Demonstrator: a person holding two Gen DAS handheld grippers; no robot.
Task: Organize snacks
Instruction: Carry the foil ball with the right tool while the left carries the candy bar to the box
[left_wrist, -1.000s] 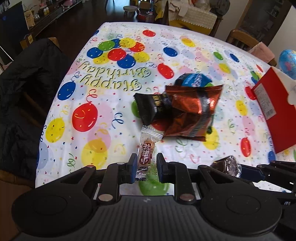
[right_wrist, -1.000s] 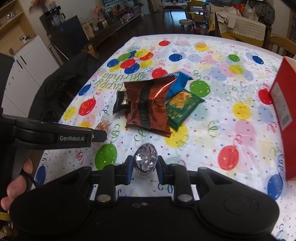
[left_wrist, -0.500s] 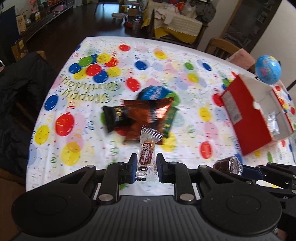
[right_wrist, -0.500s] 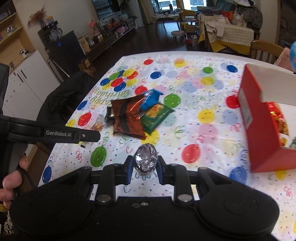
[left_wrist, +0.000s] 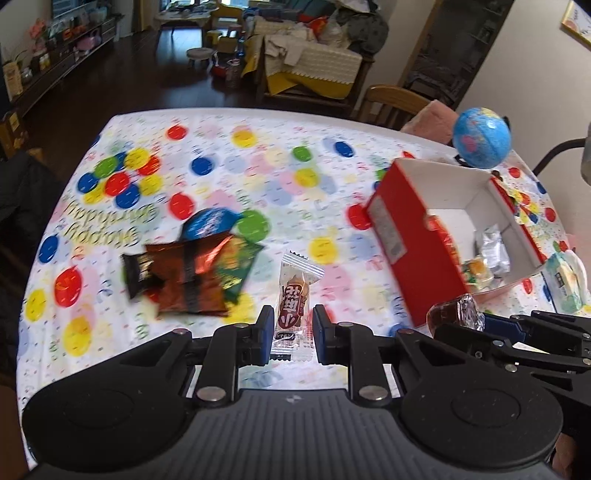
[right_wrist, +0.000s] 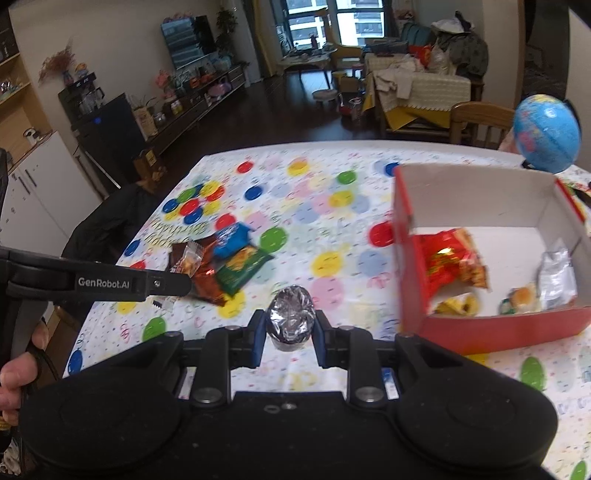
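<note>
Now the left gripper (left_wrist: 289, 334) is pinching a clear candy wrapper (left_wrist: 293, 306) between its blue pads, the packet standing upright with red lettering on its front, raised above the near edge of the tablecloth (left_wrist: 229, 173). Over on the other side, the right gripper (right_wrist: 290, 334) is clamping a foil-topped treat (right_wrist: 290, 317), crinkled silver facing the camera, dark base tucked between the fingers, also up off the cloth. Both are hanging in the air near the table's front edge, side by side, and the left wrist view is catching the right one's foil load at its lower right. The red box (right_wrist: 495, 328) is sitting open toward the right edge of the table, white inside, and it is carrying a red crinkly bag (right_wrist: 448, 260) against its left wall, a silver packet (right_wrist: 556, 275) toward its right wall, and a couple of small yellow sweets along its near wall. Left of centre on the cloth, a loose pile is lying together: a copper-brown bag (left_wrist: 188, 278), a green packet (right_wrist: 242, 267) and a blue one (right_wrist: 229, 238) overlapping. A blue globe (right_wrist: 546, 133) is standing beyond the box's far corner.
</note>
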